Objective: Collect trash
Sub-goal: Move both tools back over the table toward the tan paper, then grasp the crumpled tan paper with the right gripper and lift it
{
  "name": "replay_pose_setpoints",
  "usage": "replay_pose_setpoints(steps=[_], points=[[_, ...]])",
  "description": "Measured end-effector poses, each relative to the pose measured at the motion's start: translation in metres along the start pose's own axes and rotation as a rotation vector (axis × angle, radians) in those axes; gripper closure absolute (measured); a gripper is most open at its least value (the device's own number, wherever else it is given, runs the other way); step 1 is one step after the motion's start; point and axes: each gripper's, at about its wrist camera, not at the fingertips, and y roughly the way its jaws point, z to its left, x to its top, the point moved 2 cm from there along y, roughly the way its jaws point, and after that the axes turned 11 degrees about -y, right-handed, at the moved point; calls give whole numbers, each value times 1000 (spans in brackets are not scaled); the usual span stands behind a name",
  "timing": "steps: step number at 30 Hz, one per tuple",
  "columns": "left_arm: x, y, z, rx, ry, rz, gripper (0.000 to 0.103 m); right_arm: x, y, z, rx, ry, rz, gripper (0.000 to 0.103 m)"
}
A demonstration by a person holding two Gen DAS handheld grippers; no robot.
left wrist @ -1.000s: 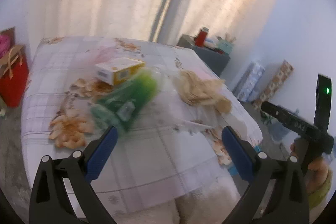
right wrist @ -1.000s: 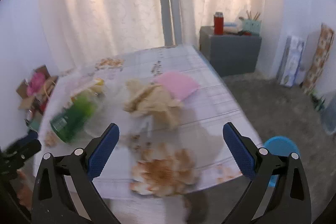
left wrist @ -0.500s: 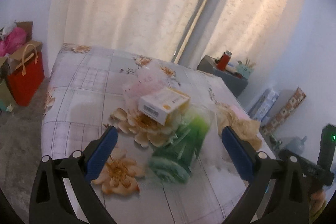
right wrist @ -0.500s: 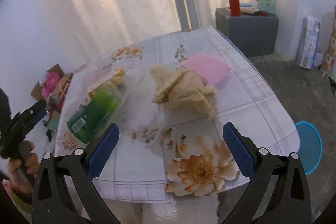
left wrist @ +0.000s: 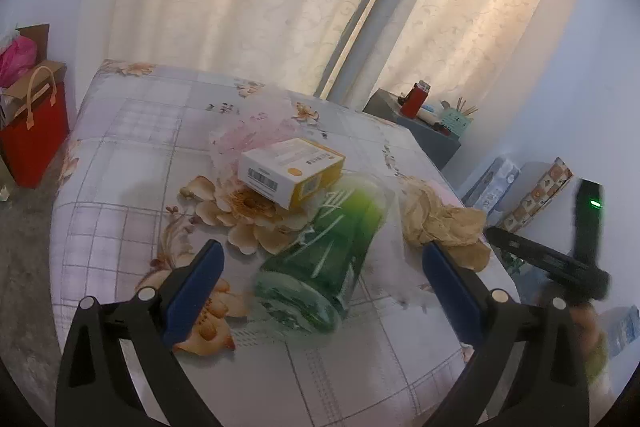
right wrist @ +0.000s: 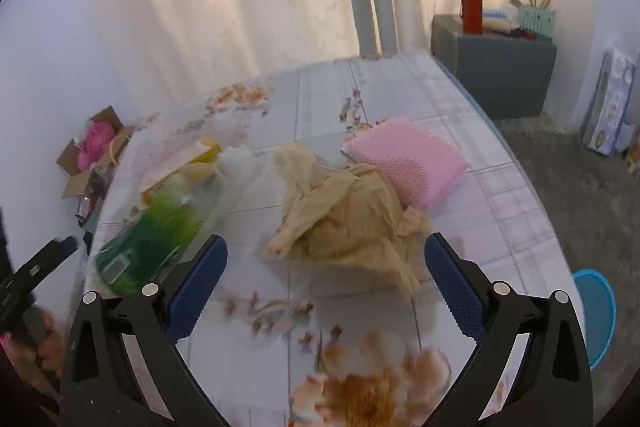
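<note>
A green plastic bottle lies on its side on the flowered tablecloth, its base toward me. My left gripper stands open around that base, touching nothing. A white and yellow box lies just behind the bottle, with a pink mesh bag beyond it. Crumpled tan paper sits mid-table, straight ahead of my right gripper, which is open and empty. The bottle lies left of that paper, and a pink pad lies behind it. The crumpled paper also shows right of the bottle.
A blue bin stands on the floor at the table's right edge. A grey cabinet with a red flask stands by the curtain. A red bag and a cardboard box sit on the floor to the left.
Both grippers have moved in closer to the table. The bottle now lies between my left gripper's open fingers, and the tan paper fills the space ahead of my right gripper.
</note>
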Motion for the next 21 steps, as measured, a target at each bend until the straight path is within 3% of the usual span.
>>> replay_pose_setpoints(steps=[4, 6, 13, 15, 18, 21], points=[[-8, 0, -4, 2, 7, 9, 6, 4, 28, 4, -28, -10, 44, 13], [-10, 0, -4, 3, 6, 14, 6, 5, 39, 11, -70, -42, 60, 22], [-15, -2, -6, 8, 9, 25, 6, 1, 53, 28, -185, -162, 78, 36], [-18, -3, -7, 4, 3, 25, 6, -2, 58, 31, -220, -203, 91, 52], [-20, -4, -8, -3, -2, 22, 6, -5, 58, 33, -243, -226, 89, 69], [-23, -5, -7, -9, -10, 24, 6, -5, 52, 31, -251, -219, 72, 77]])
